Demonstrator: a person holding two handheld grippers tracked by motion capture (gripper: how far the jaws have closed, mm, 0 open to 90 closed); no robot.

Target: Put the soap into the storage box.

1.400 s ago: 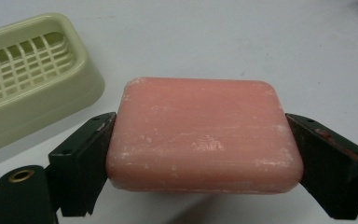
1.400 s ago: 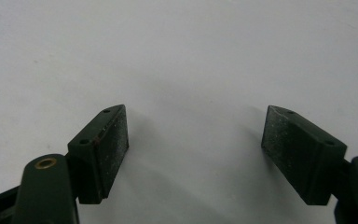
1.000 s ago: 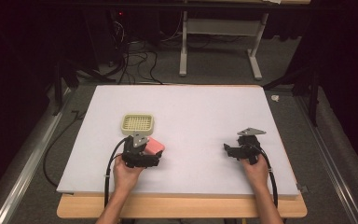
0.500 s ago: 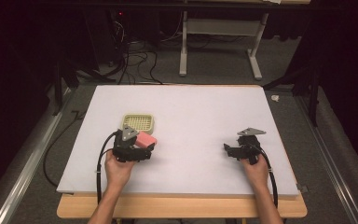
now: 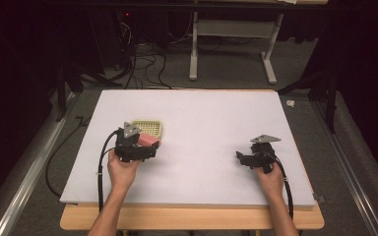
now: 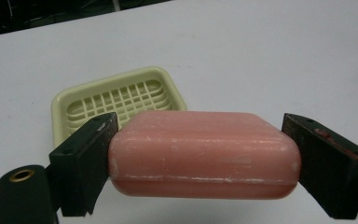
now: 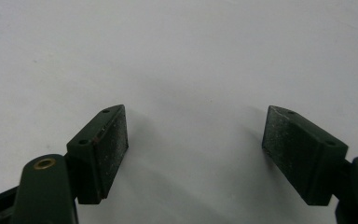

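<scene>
Item 1: soap bar (image 6: 204, 156), pink, rounded, a little scuffed along its edges. I have it clamped end to end between the 2 jaws of the left gripper (image 6: 200, 161), which are closed firmly on its short ends. It sits just on my side of the soap dish (image 6: 116, 100), lifted clear of the table as far as I can judge from the left gripper view; the high view is too small to settle it.

Item 2: soap dish (image 5: 148, 129), pale yellow, slatted floor, raised rim, empty. All places below are given from this dish.

Item 3: left gripper (image 5: 150, 142), in the high view at the near edge of the dish, overlapping its near rim, with the soap (image 5: 149, 141) at its front.

Item 4: right gripper (image 7: 196, 154), jaws spread wide with nothing between them, resting over the bare table (image 7: 191, 56). In the high view it (image 5: 239, 158) lies well to the right of the dish, idle.

Handling note, my judgement: the step is setting the soap into the dish. I would carry it forward until its long axis lines up with the dish's long axis and it is centred over the slats, then lower it level so neither end catches the rim. Release only once it rests on the slats, and open slowly since soap can cling to a pad. Withdraw straight back and up so the light dish is not nudged.
</scene>
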